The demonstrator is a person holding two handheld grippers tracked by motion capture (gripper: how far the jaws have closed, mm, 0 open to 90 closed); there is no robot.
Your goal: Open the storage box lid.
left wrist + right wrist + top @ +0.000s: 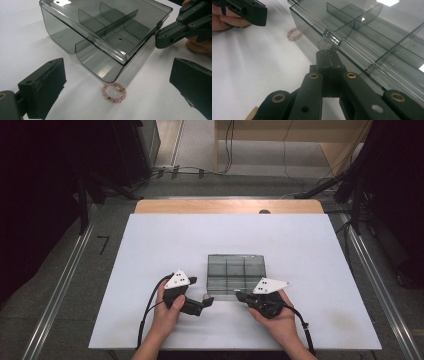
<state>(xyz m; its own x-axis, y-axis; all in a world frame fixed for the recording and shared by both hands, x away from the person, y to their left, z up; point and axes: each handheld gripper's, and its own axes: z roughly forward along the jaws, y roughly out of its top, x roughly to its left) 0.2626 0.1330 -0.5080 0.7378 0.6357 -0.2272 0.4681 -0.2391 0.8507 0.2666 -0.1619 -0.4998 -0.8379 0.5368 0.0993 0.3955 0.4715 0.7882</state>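
Observation:
A smoky clear compartment box [235, 270] with its lid down sits on the white table [165, 240]. A pink bead bracelet [114, 93] with gold spacers lies on the table just in front of the box's near corner. My left gripper [117, 72] is open, its jaws standing wide either side of the bracelet and not touching it. My right gripper [327, 53] is shut, its tips pressed against the clear latch [332, 38] on the box's [374, 37] front edge. In the left gripper view the right gripper [160, 40] touches the box's [100, 30] right side.
The table's wooden far edge [230, 206] shows beyond the white sheet. Cables [200, 170] run over the floor behind the table. A hand [167, 317] holds each gripper near the table's front edge. Dividers [110, 22] split the box into several empty compartments.

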